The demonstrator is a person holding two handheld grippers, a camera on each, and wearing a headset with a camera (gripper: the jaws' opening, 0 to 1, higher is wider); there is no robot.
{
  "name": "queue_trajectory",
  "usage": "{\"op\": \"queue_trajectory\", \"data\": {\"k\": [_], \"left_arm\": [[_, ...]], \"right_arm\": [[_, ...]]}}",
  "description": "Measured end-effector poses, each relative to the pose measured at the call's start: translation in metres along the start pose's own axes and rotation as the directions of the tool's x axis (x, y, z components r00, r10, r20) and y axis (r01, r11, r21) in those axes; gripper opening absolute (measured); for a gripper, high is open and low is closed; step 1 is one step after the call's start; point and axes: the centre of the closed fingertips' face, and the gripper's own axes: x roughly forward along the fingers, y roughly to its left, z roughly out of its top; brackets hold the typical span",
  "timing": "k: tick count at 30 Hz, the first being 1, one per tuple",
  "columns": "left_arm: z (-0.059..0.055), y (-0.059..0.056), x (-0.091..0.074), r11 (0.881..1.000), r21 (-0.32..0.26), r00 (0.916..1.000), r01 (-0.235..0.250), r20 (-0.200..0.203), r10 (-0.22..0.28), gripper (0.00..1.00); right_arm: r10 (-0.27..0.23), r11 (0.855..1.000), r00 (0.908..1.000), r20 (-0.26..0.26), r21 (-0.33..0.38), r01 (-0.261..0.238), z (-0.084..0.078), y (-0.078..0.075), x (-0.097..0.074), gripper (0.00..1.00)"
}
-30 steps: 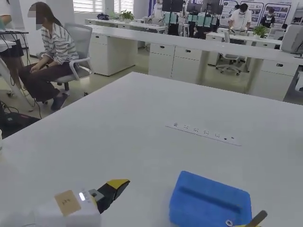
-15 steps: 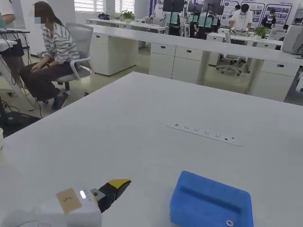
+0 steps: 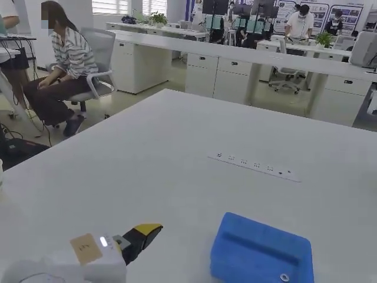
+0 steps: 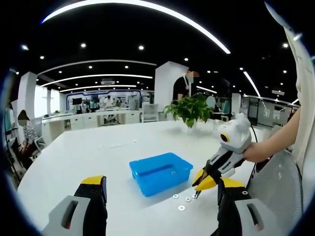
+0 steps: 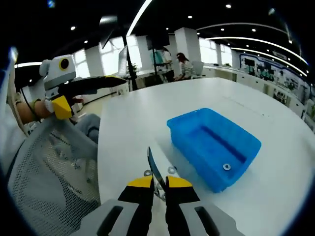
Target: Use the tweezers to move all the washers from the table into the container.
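Note:
The blue container (image 5: 214,145) sits on the white table (image 3: 147,171) with one washer (image 5: 226,167) inside; it also lies in front of me, container (image 3: 262,250) with washer (image 3: 284,277). My right gripper (image 5: 157,183) is shut on the tweezers (image 5: 153,169), whose tips hover over loose washers (image 5: 172,170) beside the container's near wall. From the left gripper view, three washers (image 4: 181,208) lie on the table under the tweezers (image 4: 197,191) held by the right gripper (image 4: 209,179). My left gripper (image 4: 162,182) is open and holds nothing, well back from the container (image 4: 160,172); its yellow tip (image 3: 144,231) shows at lower left.
A strip of power sockets (image 3: 253,165) is set into the table beyond the container. A potted plant (image 4: 192,109) stands further along the table. A mesh chair (image 5: 44,191) is close beside the table edge. A seated person (image 3: 62,71) and desks are far behind.
The tweezers' tip, which stood over the container's near corner a second ago, has drawn back out of the head view. The left gripper has held still.

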Motion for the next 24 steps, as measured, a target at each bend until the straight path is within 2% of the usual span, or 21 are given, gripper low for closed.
{"op": "queue_trajectory", "data": {"k": [2,4,8,15,17,20,22,24], "left_arm": [[0.000,0.000,0.000,1.000,0.002,1.0000,0.000,-0.002,0.000,0.95],[0.000,-0.001,0.000,1.000,0.004,1.0000,0.003,-0.003,-0.003,0.95],[0.001,-0.001,0.000,1.000,0.002,1.0000,0.005,0.006,-0.005,0.95],[0.000,-0.002,0.000,1.000,0.007,1.0000,0.010,0.002,-0.010,0.95],[0.000,-0.003,0.000,1.000,0.008,0.9999,0.011,0.002,-0.011,0.95],[0.000,-0.002,-0.001,1.000,0.007,1.0000,0.009,0.004,-0.009,0.95],[0.000,-0.002,-0.001,1.000,0.005,1.0000,0.008,0.003,-0.008,0.95],[0.000,-0.002,-0.001,1.000,0.007,1.0000,0.006,0.004,-0.006,0.95]], "right_arm": [[-0.002,0.998,1.0000,-0.010,-0.060,0.001,0.000,0.002,0.000,0.04],[-0.015,0.997,0.9997,-0.017,-0.073,0.014,-0.001,0.002,0.000,0.04],[-0.040,0.999,0.9992,0.007,-0.034,0.040,0.001,-0.002,0.000,0.03],[-0.042,0.999,0.9990,0.012,0.016,0.042,0.001,-0.005,0.000,0.03],[-0.040,0.997,0.9990,0.019,0.061,0.039,0.001,-0.008,-0.001,0.03],[-0.049,0.984,0.9981,0.038,0.174,0.041,0.000,-0.013,-0.001,0.03],[-0.034,0.974,0.9981,0.050,0.223,0.022,0.001,-0.013,-0.002,0.03],[-0.032,0.974,0.9981,0.052,0.228,0.019,0.002,-0.015,-0.003,0.03]]}}
